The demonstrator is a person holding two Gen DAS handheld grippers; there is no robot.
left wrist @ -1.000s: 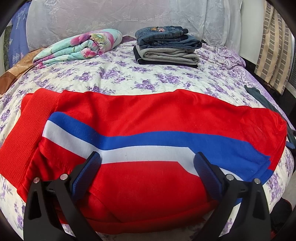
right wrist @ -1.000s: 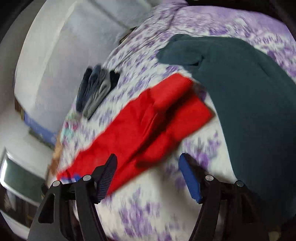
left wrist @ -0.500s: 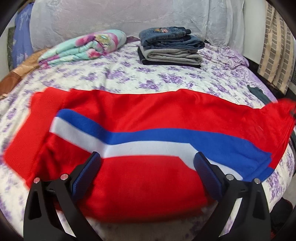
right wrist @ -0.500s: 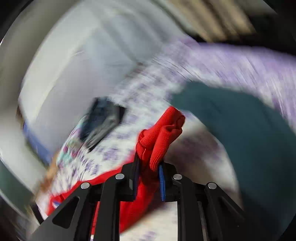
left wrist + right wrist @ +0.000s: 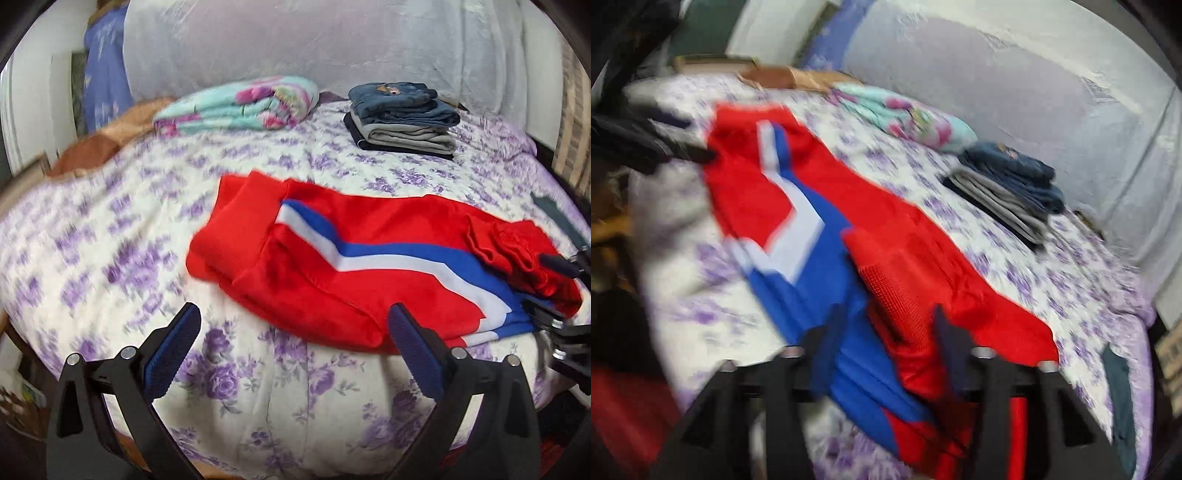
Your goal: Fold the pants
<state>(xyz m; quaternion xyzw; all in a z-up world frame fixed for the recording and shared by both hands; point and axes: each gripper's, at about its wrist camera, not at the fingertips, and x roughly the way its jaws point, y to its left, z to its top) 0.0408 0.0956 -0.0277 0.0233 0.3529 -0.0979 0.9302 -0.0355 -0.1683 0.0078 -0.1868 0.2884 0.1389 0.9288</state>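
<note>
Red pants (image 5: 332, 266) with a blue and white stripe lie across the flowered bed, waistband to the left. My left gripper (image 5: 291, 354) is open and empty, just in front of the pants' near edge. The right gripper (image 5: 557, 284) shows at the far right of the left wrist view, at the bunched red leg ends (image 5: 524, 254). In the right wrist view the pants (image 5: 820, 206) stretch away, and my right gripper (image 5: 886, 347) is partly open around the red cuff fabric (image 5: 905, 302); the view is blurred.
A stack of folded jeans and grey pants (image 5: 402, 118) sits at the back right of the bed. A folded floral blanket (image 5: 240, 105) lies at the back left. A dark green garment (image 5: 1119, 398) lies at the right bed edge. The bed's front edge is near.
The right gripper carried the red leg ends over onto the pants and its jaws have opened. The left gripper has pulled back and left off the pants.
</note>
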